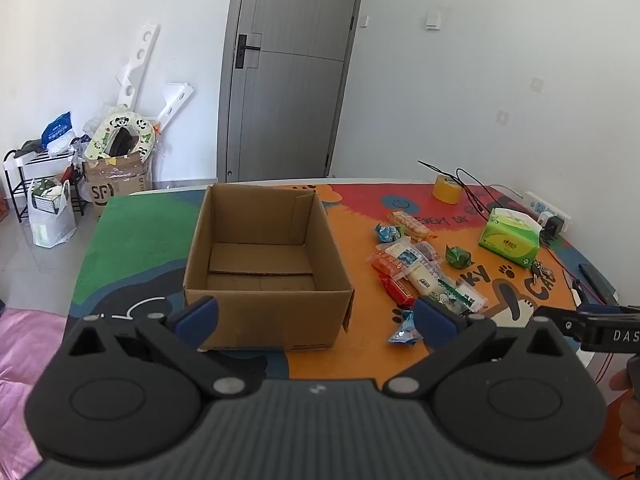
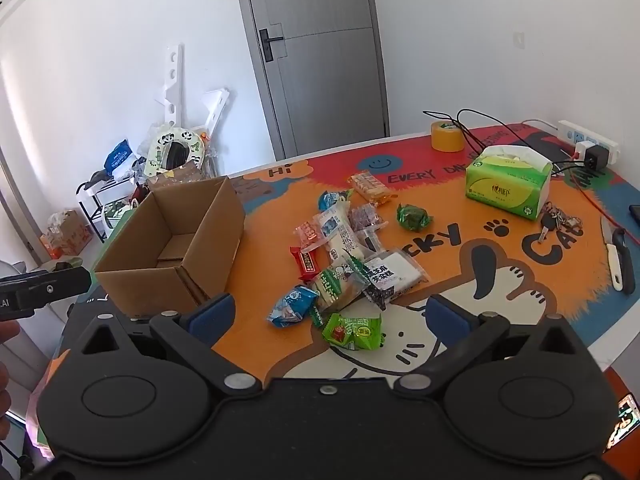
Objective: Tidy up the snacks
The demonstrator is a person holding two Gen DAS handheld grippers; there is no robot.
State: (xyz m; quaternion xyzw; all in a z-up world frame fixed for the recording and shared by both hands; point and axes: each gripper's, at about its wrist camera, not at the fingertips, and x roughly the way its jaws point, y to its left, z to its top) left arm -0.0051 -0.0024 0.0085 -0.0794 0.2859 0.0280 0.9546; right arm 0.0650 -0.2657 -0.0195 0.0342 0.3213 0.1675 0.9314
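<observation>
An open, empty cardboard box (image 1: 264, 264) stands on the colourful table mat; it also shows in the right wrist view (image 2: 176, 240). Several wrapped snacks (image 1: 420, 276) lie scattered right of the box, and show in the right wrist view (image 2: 344, 264). A green packet (image 2: 354, 332) lies nearest my right gripper (image 2: 328, 316), which is open and empty just above the table. A blue packet (image 2: 292, 306) lies beside it. My left gripper (image 1: 316, 316) is open and empty, in front of the box's near wall.
A green tissue pack (image 2: 508, 188), a yellow tape roll (image 2: 446, 136), keys (image 2: 558, 218), a knife (image 2: 614, 252), cables and a power strip (image 2: 588, 138) sit on the table's right side. Clutter and a shoe rack (image 1: 36, 184) stand by the far wall left of a grey door.
</observation>
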